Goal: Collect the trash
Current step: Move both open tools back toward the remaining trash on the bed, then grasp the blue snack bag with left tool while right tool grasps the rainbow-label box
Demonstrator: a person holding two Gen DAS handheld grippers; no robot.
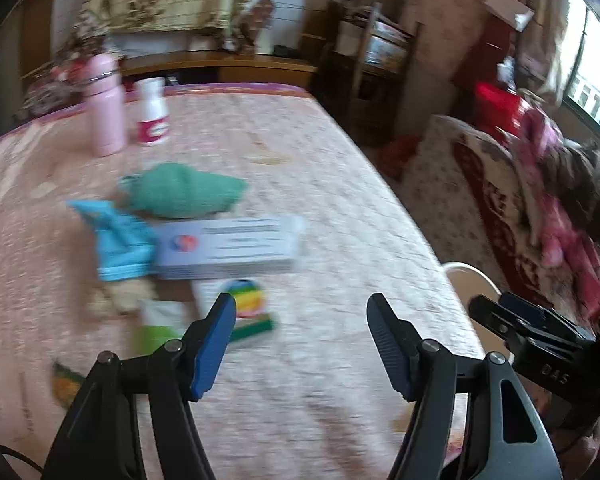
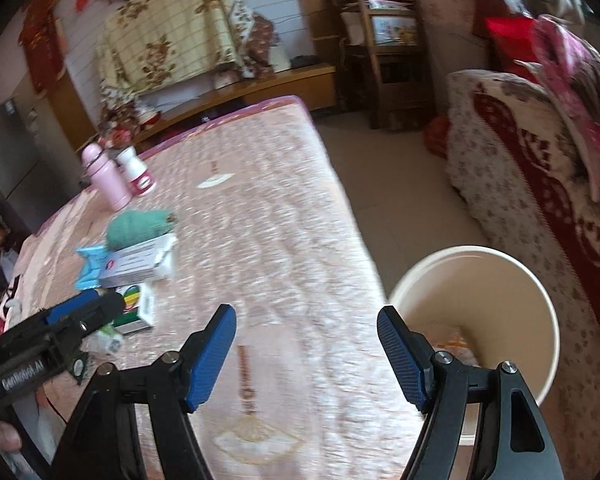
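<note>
On the pink quilted table lies a pile of trash: a long white-and-blue box, a blue wrapper, a green crumpled cloth-like lump, a small rainbow-printed box and pale scraps. My left gripper is open and empty, just short of the rainbow box. My right gripper is open and empty above the table's right edge, beside a cream bucket on the floor. The pile also shows in the right wrist view, with the left gripper body near it.
A pink bottle and a white jar with red label stand at the table's far left. A sofa with red-patterned cover and pink cloths is at the right. A wooden shelf stands behind.
</note>
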